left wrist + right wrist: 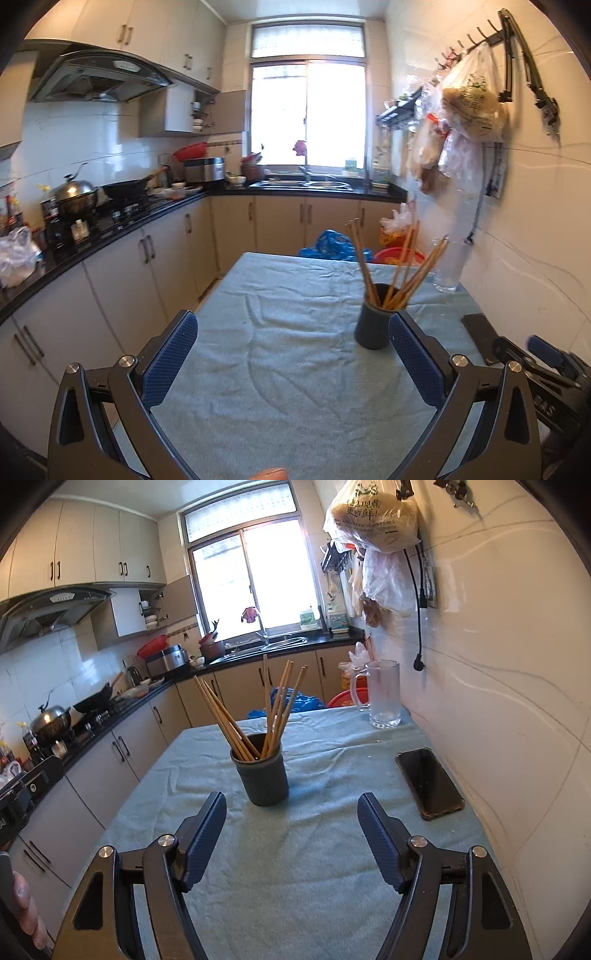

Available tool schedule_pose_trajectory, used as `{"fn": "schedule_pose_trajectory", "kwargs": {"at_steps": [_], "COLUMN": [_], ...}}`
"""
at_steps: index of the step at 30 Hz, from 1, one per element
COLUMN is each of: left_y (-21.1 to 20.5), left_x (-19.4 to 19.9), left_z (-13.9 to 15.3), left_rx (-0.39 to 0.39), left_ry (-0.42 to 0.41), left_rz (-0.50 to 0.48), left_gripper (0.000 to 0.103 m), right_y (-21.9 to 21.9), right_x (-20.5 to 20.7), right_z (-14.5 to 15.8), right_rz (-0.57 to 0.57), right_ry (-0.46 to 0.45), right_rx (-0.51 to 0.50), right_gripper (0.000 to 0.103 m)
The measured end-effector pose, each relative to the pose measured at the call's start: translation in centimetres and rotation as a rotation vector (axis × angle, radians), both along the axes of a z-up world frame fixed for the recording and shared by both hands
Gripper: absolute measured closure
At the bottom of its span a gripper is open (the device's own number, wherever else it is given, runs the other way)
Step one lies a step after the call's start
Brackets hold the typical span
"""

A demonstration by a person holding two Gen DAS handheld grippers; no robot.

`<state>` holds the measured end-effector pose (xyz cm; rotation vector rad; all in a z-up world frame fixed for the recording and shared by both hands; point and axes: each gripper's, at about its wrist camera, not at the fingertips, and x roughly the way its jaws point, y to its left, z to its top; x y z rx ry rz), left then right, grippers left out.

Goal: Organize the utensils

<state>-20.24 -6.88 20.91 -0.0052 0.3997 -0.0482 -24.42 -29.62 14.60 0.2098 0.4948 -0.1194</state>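
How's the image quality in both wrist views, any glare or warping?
Left wrist view: window blown out white, cabinets bowed by the fisheye, dark corners. Right wrist view: same overexposed window, but the chopsticks and dark holder are sharp and evenly lit.

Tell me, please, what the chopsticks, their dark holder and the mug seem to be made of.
Chopsticks: probably wood or bamboo, tan and matte. Holder: dark grey, dull, small holes low down; plastic or ceramic, unclear. Mug: glass, see-through, somewhat cloudy.
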Motion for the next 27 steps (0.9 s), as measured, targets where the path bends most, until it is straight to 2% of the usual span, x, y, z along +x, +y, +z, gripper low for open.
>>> {"fn": "schedule_pose_trajectory", "kwargs": {"at_steps": [4,9,15,19,24,27], "left_y": [0.0,-0.6,-1.4,-1.4,-2.1,-2.3], "left_x": [0.1,0.5,0.8,1.1,1.8,3.1], "left_z": [-1.3,-3.1,-5.7,-6.7,-8.4,-10.1], "left_rx": [-0.029,-0.034,0.040,0.034,0.112,0.128], "left_ry": [0.029,0.088,0.144,0.181,0.177,0.234], "left_rz": [0.005,0.012,0.059,0.045,0.023,0.014], "left_gripper": [0.000,0.000,0.000,0.000,0.000,0.000], "right_y": [1.3,1.6,0.6,-0.2,-1.4,-1.3], "right_x": [-0.9,-1.2,-0.5,0.1,1.1,1.7], "right_z": [-0.5,-1.1,-1.2,-2.0,-3.5,-4.1], "right_rz": [-0.018,-0.028,-0.074,-0.102,-0.132,-0.134], "right_ry": [0.005,0.029,0.074,0.135,0.149,0.143], "right_rx": [-0.066,-0.074,-0.098,-0.124,-0.068,-0.056], "right_gripper": [0.020,0.020,0.019,0.019,0.019,0.019]}}
